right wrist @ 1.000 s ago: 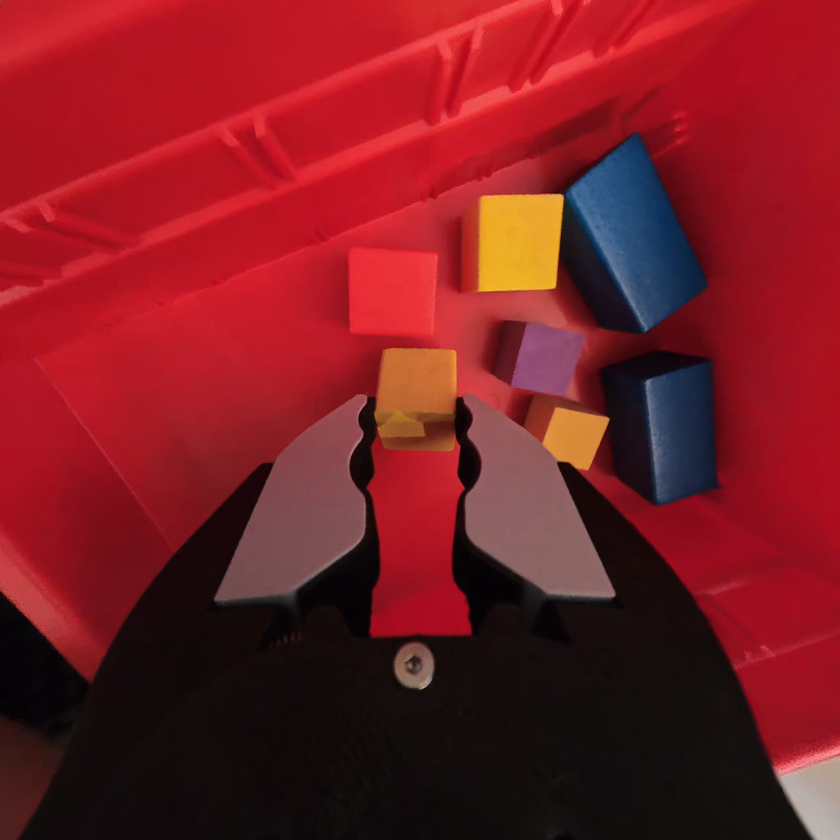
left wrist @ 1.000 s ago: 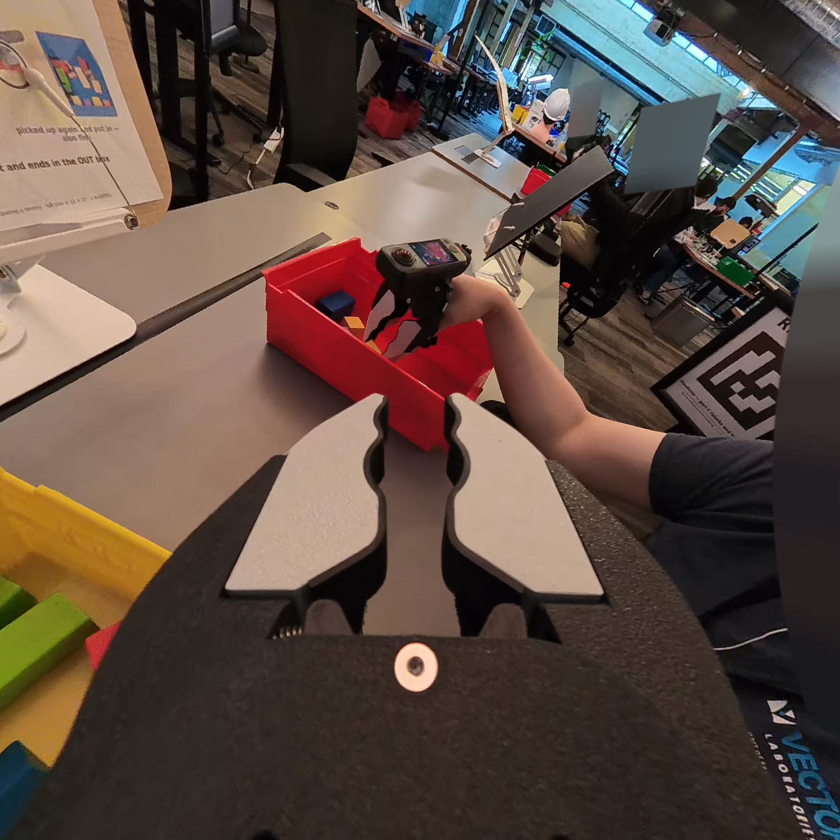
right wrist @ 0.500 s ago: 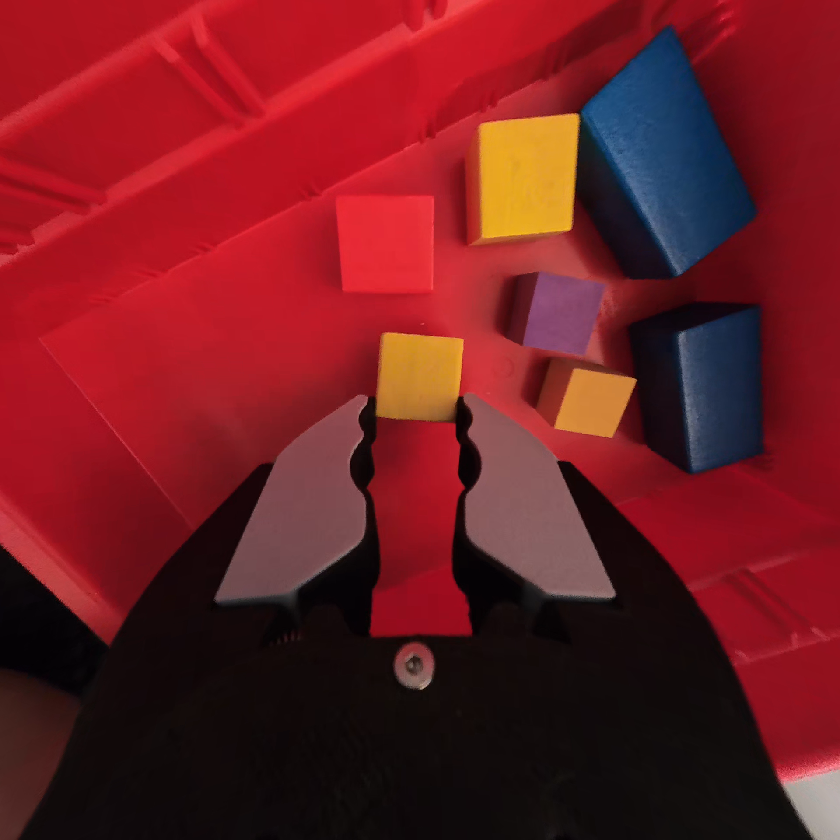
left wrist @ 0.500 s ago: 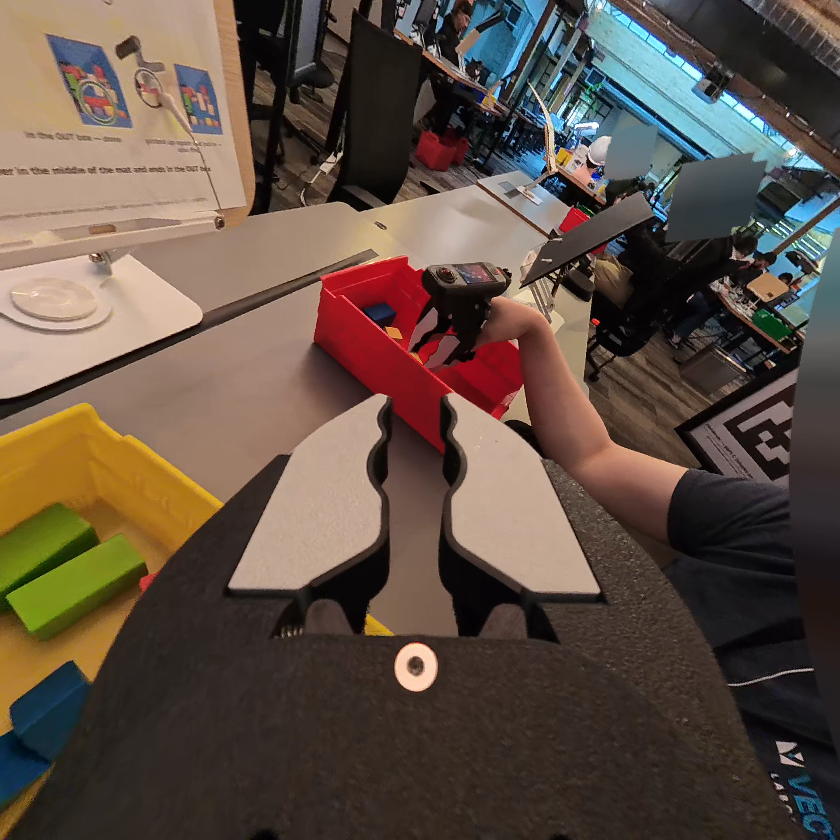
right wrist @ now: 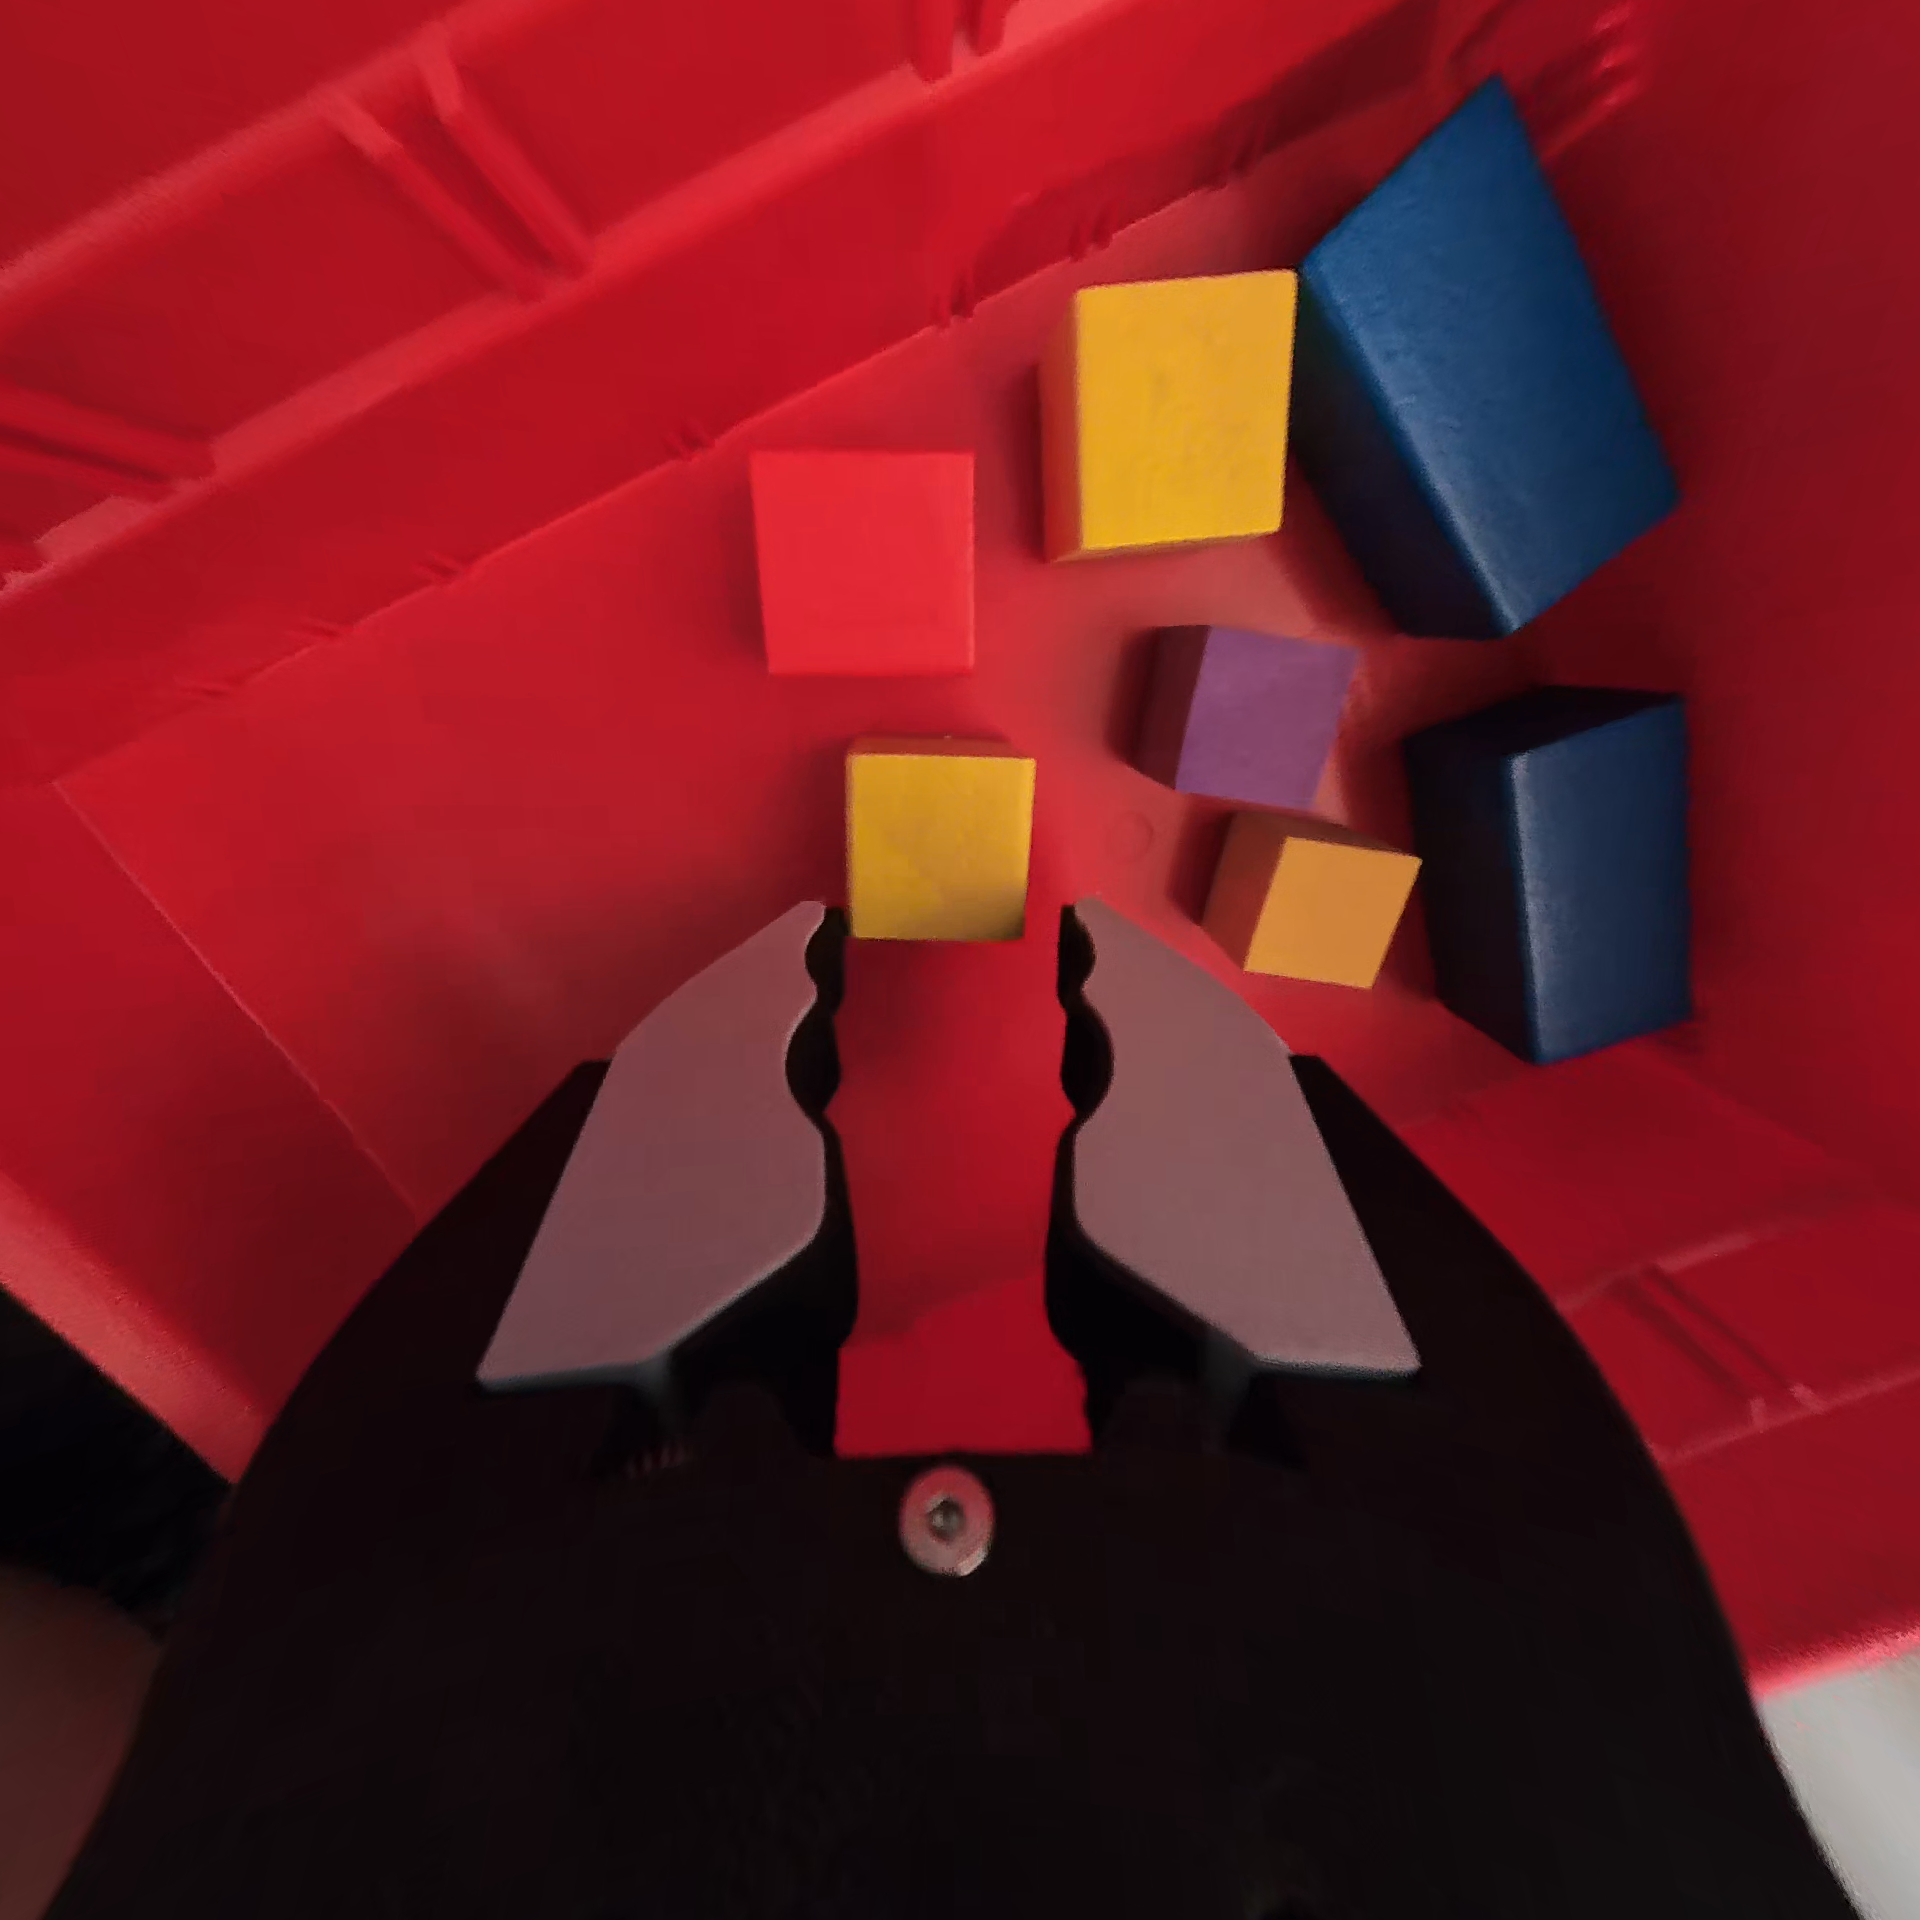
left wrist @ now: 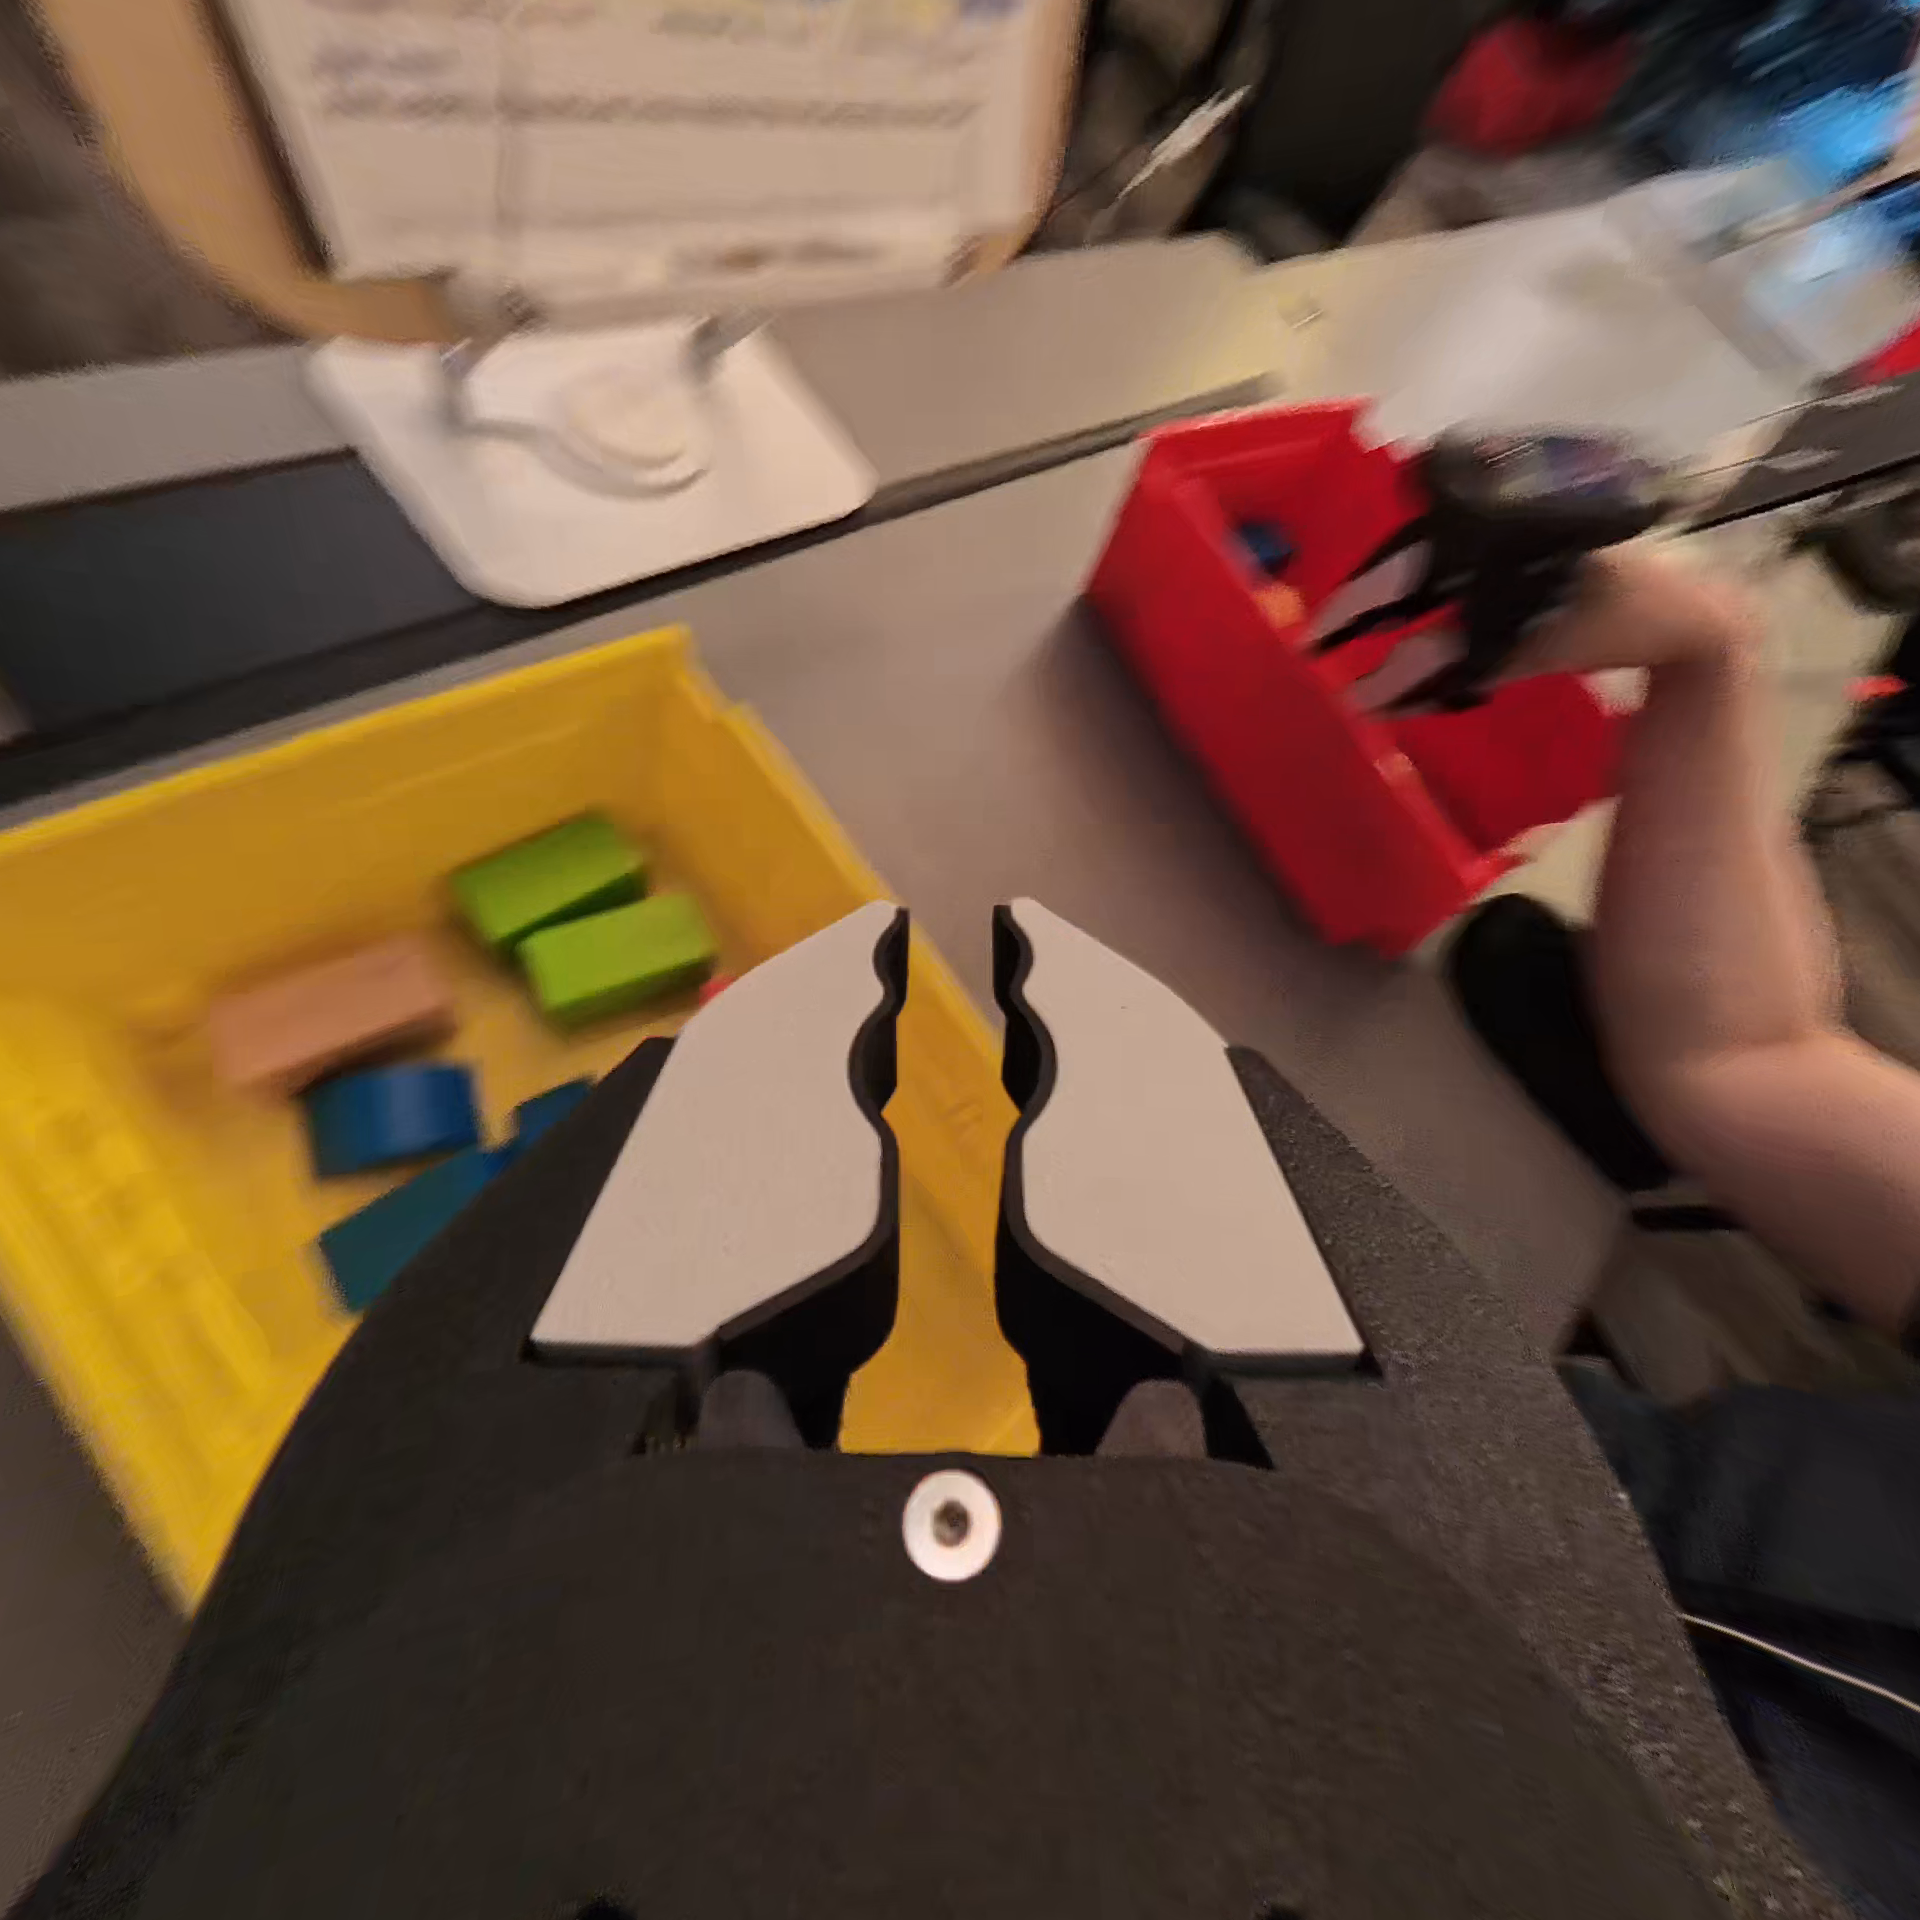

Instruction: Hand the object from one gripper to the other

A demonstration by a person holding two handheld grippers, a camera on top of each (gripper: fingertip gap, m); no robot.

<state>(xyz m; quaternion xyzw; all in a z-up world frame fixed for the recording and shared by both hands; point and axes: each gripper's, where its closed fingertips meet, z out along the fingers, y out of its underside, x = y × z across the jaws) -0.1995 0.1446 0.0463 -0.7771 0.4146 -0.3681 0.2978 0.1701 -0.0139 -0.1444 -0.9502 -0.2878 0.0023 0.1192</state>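
The right gripper (right wrist: 943,914), jaws now spread, has released the small yellow wooden cube (right wrist: 938,847) onto the red plastic bin (right wrist: 416,831) floor; the left gripper (left wrist: 948,920), slightly parted and empty, swings toward the yellow plastic bin (left wrist: 343,717).

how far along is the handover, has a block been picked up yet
Nothing is done yet. In hand: the right hand-held gripper is open inside the red bin, with the small yellow cube just past its fingertips, lying on the bin floor, not gripped. The left hand-held gripper is empty, slightly open over the yellow bin. Left: grasp, lift, bring both together, transfer.
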